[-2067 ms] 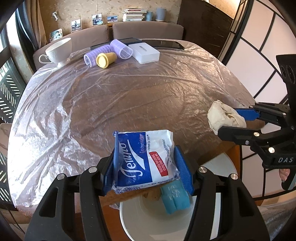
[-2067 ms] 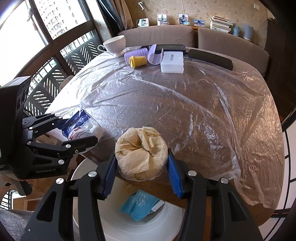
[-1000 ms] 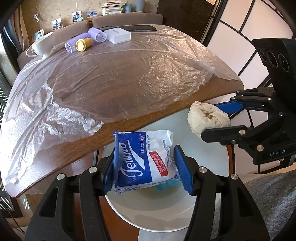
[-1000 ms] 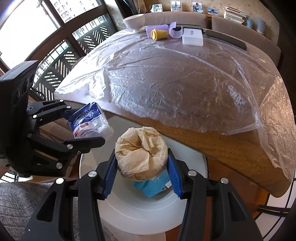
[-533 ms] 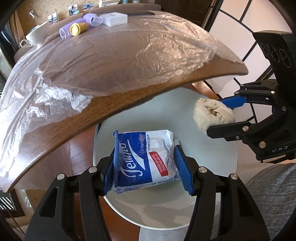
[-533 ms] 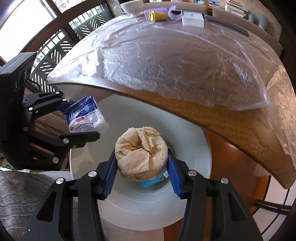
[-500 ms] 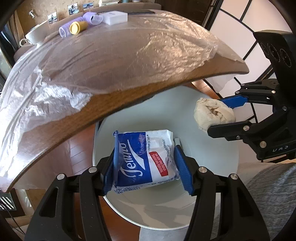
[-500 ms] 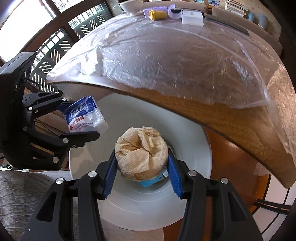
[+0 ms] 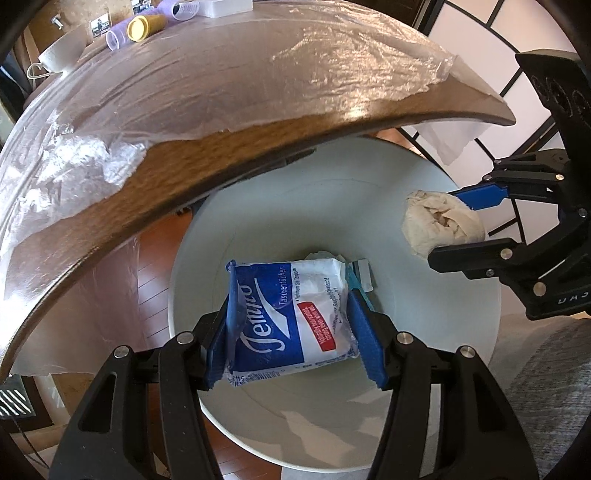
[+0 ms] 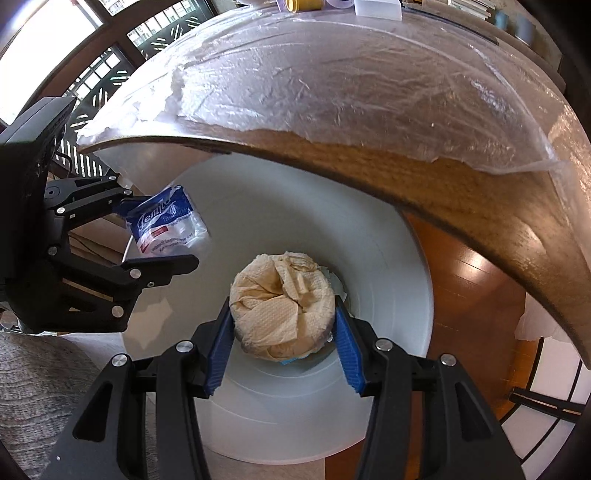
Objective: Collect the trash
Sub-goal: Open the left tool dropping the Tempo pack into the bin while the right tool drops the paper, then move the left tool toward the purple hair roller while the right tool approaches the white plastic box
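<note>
The left gripper (image 9: 291,325) is pointing steeply down into the mouth of a white bin (image 9: 436,206), and its blue pads (image 9: 369,347) are pressing on both sides of a blue and white tissue pack (image 9: 288,317), so the jaws are clamped on the pack. The pack is sitting upright between the fingers, hanging over the bin's open interior. Beyond the pack's far edge, at the bottom of the bin, some blue and white scraps (image 9: 360,273) are lying.

The right gripper (image 10: 282,347) is also aiming down into the same white bin (image 10: 388,236). Its jaws are closed on a crumpled paper ball (image 10: 282,302), with one blue pad pressing each side of the wad. A blue scrap (image 10: 291,360) is showing just below the ball, deeper in the bin.

The two grippers are working side by side over the bin. In the left wrist view the right gripper (image 9: 461,225) is holding the paper ball (image 9: 443,225) off to the right and slightly ahead. In the right wrist view the left gripper (image 10: 162,229) is holding the tissue pack (image 10: 166,225) off to the left.

Ahead of and above both grippers, the edge of a wooden table (image 9: 229,155) is overhanging part of the bin, with a clear plastic sheet (image 9: 258,66) covering its top. At the table's far side a white cup (image 9: 61,51), a yellow cup (image 9: 142,26) and a white box (image 10: 376,7) are standing.
</note>
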{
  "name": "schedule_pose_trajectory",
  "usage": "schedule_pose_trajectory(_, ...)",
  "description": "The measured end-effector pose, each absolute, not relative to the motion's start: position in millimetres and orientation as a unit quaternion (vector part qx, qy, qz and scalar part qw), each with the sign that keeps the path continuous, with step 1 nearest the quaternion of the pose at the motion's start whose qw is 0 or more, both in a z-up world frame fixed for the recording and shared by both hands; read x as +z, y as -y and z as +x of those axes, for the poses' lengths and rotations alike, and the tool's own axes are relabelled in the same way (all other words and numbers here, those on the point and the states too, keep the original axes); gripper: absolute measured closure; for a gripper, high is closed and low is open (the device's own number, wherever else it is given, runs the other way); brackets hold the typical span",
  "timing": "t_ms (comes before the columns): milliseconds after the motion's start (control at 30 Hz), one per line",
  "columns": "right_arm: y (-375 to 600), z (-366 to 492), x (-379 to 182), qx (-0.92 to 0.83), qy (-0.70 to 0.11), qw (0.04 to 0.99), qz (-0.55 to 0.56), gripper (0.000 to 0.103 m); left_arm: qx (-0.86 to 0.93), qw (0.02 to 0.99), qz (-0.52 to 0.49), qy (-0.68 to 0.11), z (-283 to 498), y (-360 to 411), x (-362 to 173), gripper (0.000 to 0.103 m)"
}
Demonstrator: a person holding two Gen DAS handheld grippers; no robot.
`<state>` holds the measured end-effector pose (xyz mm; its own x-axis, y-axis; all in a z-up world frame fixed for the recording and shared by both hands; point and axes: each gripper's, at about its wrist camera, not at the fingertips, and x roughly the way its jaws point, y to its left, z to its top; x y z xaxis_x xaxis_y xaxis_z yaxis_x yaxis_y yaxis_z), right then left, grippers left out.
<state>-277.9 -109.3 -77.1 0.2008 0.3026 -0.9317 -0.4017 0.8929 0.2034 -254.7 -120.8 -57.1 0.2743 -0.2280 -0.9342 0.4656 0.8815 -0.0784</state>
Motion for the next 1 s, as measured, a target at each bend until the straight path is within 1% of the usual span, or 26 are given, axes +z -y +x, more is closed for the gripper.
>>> schedule_pose_trajectory(267,104,-270,-84,0.228,-0.595,0.77,-0.042,0.053,-0.216,0.786,0.107,-0.57,-253,126,-66,0.044)
schedule_pose_trajectory(333,103,-271,-84,0.227,-0.598,0.768,-0.041,0.053,-0.221,0.779,0.106,-0.576,-253,128,-69,0.042)
schedule_pose_trajectory(367,103,-270,-84,0.229,-0.599,0.766,-0.04,0.051,-0.227,0.775,0.105,-0.58,-253,130,-70,0.037)
schedule_pose_trajectory(400,103,-270,-84,0.229,-0.6,0.766,-0.038,0.039,-0.226,0.775,0.109,-0.58,-254,131,-71,0.026)
schedule_pose_trajectory(467,105,-271,-81,0.215,-0.592,0.776,-0.036,0.022,-0.219,0.782,0.113,-0.572,-253,130,-71,0.02)
schedule_pose_trajectory(600,109,-269,-73,0.213,-0.589,0.779,-0.024,0.021,-0.216,0.78,0.099,-0.579,-254,126,-68,0.02)
schedule_pose_trajectory(700,111,-271,-52,0.218,-0.577,0.787,-0.019,0.021,-0.217,0.783,0.097,-0.575,-257,123,-53,0.02)
schedule_pose_trajectory(767,110,-275,-22,0.228,-0.547,0.805,-0.035,0.019,-0.23,0.794,0.1,-0.553,-261,122,-27,0.02)
schedule_pose_trajectory(800,110,-279,-9,0.229,-0.528,0.816,-0.046,0.011,-0.237,0.801,0.1,-0.541,-261,119,-15,0.02)
schedule_pose_trajectory(833,107,-280,13,0.219,-0.495,0.838,-0.065,0.006,-0.24,0.815,0.103,-0.518,-261,119,3,0.019)
schedule_pose_trajectory(867,106,-279,29,0.204,-0.464,0.858,-0.08,0.004,-0.232,0.834,0.11,-0.489,-259,119,22,0.01)
schedule_pose_trajectory(900,106,-276,40,0.19,-0.445,0.871,-0.088,0.004,-0.217,0.852,0.116,-0.463,-257,113,36,0.001)
schedule_pose_trajectory(933,107,-268,54,0.168,-0.416,0.889,-0.096,0.004,-0.2,0.87,0.12,-0.435,-254,111,48,0.001)
schedule_pose_trajectory(1000,110,-248,67,0.144,-0.384,0.907,-0.09,0.004,-0.161,0.898,0.124,-0.391,-237,106,67,0.001)
